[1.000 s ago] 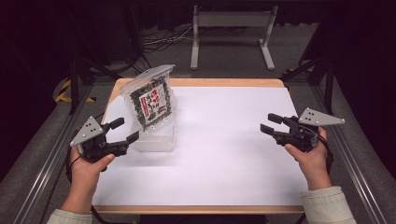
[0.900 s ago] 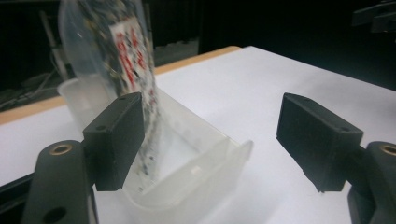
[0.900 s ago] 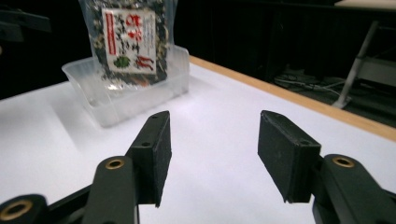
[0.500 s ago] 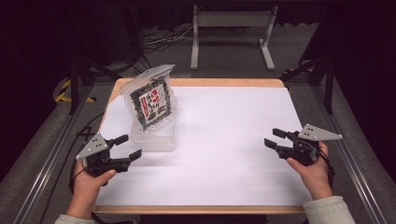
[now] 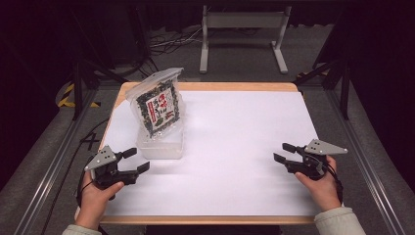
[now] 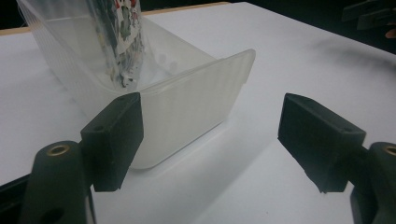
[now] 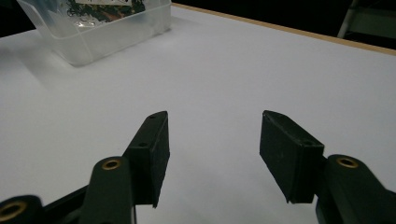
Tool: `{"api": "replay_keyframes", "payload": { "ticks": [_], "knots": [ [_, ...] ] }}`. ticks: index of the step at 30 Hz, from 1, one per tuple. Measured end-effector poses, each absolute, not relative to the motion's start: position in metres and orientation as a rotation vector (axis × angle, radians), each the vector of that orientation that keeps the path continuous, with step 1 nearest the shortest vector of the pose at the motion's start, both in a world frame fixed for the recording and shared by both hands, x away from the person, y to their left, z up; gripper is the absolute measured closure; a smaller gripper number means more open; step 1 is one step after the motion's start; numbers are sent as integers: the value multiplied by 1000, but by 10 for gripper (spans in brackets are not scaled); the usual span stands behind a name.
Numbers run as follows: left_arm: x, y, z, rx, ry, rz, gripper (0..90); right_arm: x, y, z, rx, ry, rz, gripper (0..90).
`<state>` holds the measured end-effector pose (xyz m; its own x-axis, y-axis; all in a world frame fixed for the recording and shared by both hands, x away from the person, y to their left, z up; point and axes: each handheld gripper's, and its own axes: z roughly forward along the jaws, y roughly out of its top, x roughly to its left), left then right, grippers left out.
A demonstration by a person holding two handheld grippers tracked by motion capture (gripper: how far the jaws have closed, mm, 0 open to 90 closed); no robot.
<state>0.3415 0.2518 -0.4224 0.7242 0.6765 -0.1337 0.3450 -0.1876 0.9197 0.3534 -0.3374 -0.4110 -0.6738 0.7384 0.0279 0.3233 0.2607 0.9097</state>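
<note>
On the table's [image 5: 244, 147] left side, a light crinkly snack bag [image 5: 157, 105] stands in a thin plastic tub [image 5: 161, 147]; I'd pinch the stiff rim. Left gripper [image 5: 137, 160] and right gripper [image 5: 281, 152]: both open, empty.

Snack bag [image 6: 119, 42]: top cut off by the left gripper view's upper edge; print unreadable. Clear plastic container [image 7: 100, 32]: far side cropped in the right gripper view.

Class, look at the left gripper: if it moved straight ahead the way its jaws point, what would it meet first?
Probably the clear plastic container holding the snack bag: its near corner lies just ahead of the open left gripper, though depth is hard to judge.
</note>
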Motion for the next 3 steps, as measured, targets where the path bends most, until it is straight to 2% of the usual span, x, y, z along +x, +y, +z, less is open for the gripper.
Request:
{"api": "replay_keyframes", "payload": {
  "ticks": [3],
  "knots": [
    [342, 254, -422, 1770, 821, 351, 257, 353, -338, -411, 970, 2131, 1397, 437]
  ]
}}
